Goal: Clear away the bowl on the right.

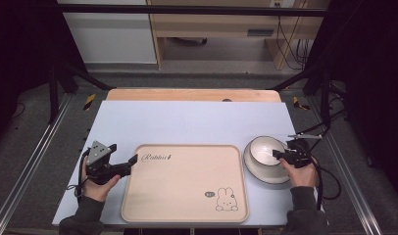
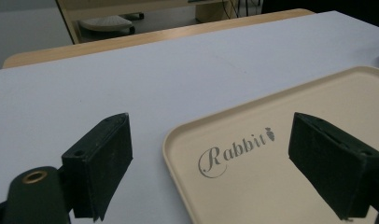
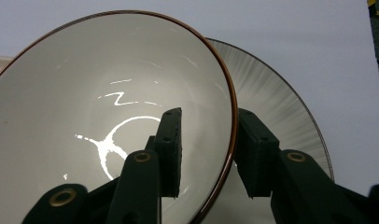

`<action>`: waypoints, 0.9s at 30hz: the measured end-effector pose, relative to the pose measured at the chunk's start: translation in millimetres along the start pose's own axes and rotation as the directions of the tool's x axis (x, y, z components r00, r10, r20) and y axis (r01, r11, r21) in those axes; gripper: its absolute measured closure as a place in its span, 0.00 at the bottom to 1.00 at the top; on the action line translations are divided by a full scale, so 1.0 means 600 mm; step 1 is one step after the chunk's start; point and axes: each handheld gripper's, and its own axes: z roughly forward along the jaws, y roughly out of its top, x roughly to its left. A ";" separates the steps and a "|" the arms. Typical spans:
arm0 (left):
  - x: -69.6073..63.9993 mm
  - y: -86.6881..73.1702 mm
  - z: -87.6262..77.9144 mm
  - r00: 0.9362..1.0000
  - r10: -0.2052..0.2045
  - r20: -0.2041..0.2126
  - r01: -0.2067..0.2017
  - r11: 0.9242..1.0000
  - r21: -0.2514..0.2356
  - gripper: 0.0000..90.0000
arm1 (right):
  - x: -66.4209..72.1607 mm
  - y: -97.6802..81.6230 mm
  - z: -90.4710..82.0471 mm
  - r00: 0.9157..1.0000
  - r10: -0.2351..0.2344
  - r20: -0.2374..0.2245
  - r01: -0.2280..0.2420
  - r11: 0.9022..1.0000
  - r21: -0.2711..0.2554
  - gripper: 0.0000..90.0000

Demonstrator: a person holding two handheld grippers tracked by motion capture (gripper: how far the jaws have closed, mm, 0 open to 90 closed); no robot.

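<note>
White mat (image 1: 187,125); right claw (image 3: 208,154) view reveals plate (image 3: 276,93) beneath bowl (image 3: 108,93).

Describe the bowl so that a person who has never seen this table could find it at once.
On the pale blue table, look right of the big beige tray. There a white bowl sits on a wider plate. The bowl has a thin brown rim, and the right tool straddles that rim, one jaw inside and one outside.

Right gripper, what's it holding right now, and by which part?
The right gripper straddles the white bowl at its near rim, one jaw inside, one outside. Whether the pads already press cannot be told. The bowl sits on a plate.
</note>
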 end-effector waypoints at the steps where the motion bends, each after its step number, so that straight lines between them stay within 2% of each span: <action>1: 0.000 0.000 0.000 1.000 0.000 0.000 0.000 1.000 -0.001 0.15 | 0.000 0.000 0.001 1.000 0.007 -0.001 -0.007 1.000 0.002 0.73; 9: 0.000 0.000 0.001 1.000 0.001 -0.001 -0.001 1.000 0.002 0.15 | -0.001 0.000 0.006 1.000 0.003 0.000 -0.003 1.000 0.019 0.79; 12: 0.000 0.000 0.001 1.000 0.002 -0.001 -0.002 1.000 0.003 0.15 | 0.001 0.002 0.006 1.000 0.031 0.003 -0.031 0.999 0.029 0.81; 24: -0.001 0.000 0.002 1.000 0.002 -0.002 -0.002 1.000 0.003 0.15 | -0.002 0.004 0.008 0.998 0.058 0.012 -0.058 0.998 0.029 0.86; 27: -0.001 0.000 0.002 1.000 0.005 -0.003 -0.005 1.000 0.005 0.15 | -0.001 0.006 0.007 0.996 0.084 0.008 -0.084 0.996 0.032 0.87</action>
